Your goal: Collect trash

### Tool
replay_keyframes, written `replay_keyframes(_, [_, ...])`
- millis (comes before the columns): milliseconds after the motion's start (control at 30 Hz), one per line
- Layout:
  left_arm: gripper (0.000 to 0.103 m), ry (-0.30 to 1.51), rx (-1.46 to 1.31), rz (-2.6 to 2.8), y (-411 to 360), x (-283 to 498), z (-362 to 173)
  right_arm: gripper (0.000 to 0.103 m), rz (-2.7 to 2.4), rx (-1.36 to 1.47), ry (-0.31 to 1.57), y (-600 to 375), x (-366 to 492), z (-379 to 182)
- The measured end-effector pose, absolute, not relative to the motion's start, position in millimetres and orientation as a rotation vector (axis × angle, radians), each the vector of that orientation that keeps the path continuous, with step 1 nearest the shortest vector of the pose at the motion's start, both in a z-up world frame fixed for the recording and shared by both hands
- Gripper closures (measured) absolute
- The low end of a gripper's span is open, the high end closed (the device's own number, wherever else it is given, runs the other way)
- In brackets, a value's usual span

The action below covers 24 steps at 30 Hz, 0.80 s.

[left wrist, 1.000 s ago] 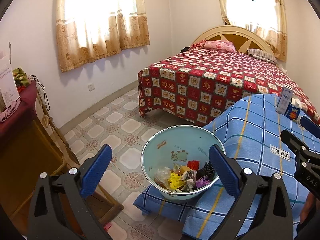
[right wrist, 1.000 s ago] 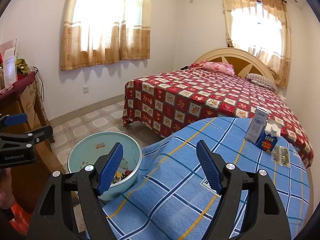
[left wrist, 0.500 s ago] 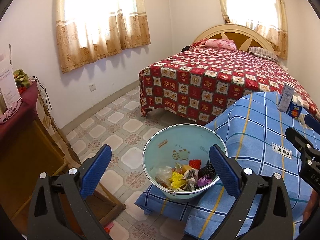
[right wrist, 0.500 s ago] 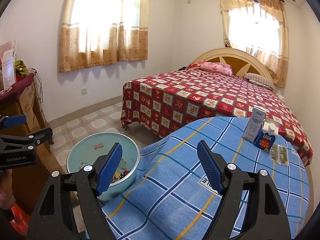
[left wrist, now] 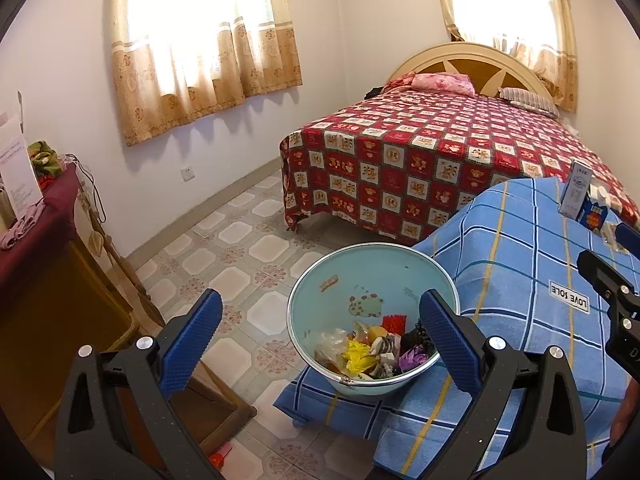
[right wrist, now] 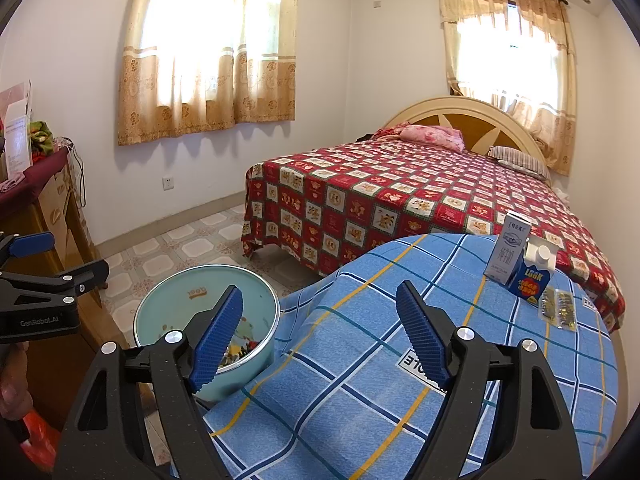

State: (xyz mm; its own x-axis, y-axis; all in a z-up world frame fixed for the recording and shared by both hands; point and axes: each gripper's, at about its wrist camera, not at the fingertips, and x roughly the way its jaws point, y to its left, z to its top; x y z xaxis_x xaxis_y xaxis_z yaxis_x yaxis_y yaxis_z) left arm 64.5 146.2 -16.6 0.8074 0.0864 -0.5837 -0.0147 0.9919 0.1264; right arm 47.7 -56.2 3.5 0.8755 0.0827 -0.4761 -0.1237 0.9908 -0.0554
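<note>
A pale blue basin (left wrist: pixel 320 292) (right wrist: pixel 168 304) with a pile of mixed trash (left wrist: pixel 372 350) in its bottom sits at the near edge of a table under a blue checked cloth (left wrist: pixel 520 280) (right wrist: pixel 360 360). My left gripper (left wrist: pixel 320 324) hovers open just in front of the basin, nothing between its blue pads. My right gripper (right wrist: pixel 320 320) stands open above the cloth, empty too. At the cloth's far right stand a white milk carton (right wrist: pixel 508 250), a blue carton (right wrist: pixel 530 280) and a clear foil packet (right wrist: pixel 558 307).
A bed with a red patterned cover (right wrist: pixel 400 196) fills the room behind the table. A wooden cabinet (left wrist: pixel 36 280) with papers and cloths on top stands at the left. Tiled floor (left wrist: pixel 240 240) lies between cabinet, bed and table.
Both views shifted only slightly; the basin sits a little more to the right in the left wrist view. Nothing was picked up or let go.
</note>
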Motion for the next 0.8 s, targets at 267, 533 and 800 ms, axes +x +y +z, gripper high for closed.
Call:
replay_keyframes(267, [0.006,0.632,0.122,0.062,146.6,65.5,-18.0,0.024,0.11,-0.09,0.493,-55.2,46.3,3.6])
replay_keyframes(533, [0.006,0.634,0.126,0.062,145.6,65.0,-18.8,0.023,0.11,-0.09,0.492,-55.3,46.4,3.7])
replay_keyframes(800, [0.006,0.641,0.123,0.061,146.4,64.7,-20.4,0.023,0.11,-0.089,0.492,-54.2,45.7,3.4])
